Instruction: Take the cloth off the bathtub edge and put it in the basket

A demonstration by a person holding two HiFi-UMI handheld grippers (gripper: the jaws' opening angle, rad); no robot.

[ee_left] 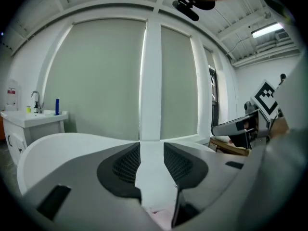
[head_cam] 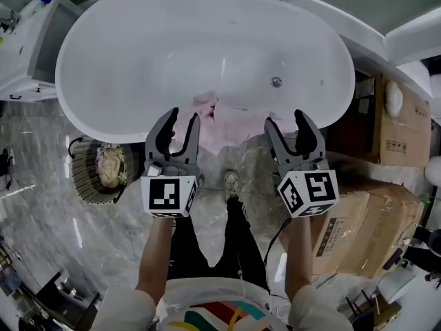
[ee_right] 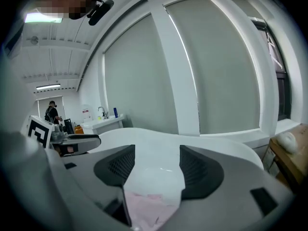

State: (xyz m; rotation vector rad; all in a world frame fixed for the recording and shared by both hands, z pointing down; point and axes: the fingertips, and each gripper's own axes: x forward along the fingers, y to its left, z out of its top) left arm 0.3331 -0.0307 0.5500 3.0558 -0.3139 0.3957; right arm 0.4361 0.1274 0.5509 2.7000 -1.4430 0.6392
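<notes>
A pale pink cloth [head_cam: 222, 124] hangs over the near rim of the white bathtub [head_cam: 124, 126], between my two grippers. My left gripper [head_cam: 183, 116] stands open at the cloth's left edge, above the rim, with nothing between its pads. My right gripper [head_cam: 286, 119] is open wider, just right of the cloth. In the right gripper view the cloth [ee_right: 149, 207] lies low beneath the spread jaws, apart from them. Only a sliver of pink cloth [ee_left: 161, 216] shows in the left gripper view. The round wicker basket [head_cam: 81, 178] sits on the floor at the left, with a pale bundle inside.
Cardboard boxes [head_cam: 396, 126] stand on the right beside the tub, with another box [head_cam: 358, 233] nearer. A white vanity with a sink [head_cam: 27, 43] is at the upper left. The person's legs and a shoe [head_cam: 231, 182] are on the marble floor below the tub rim.
</notes>
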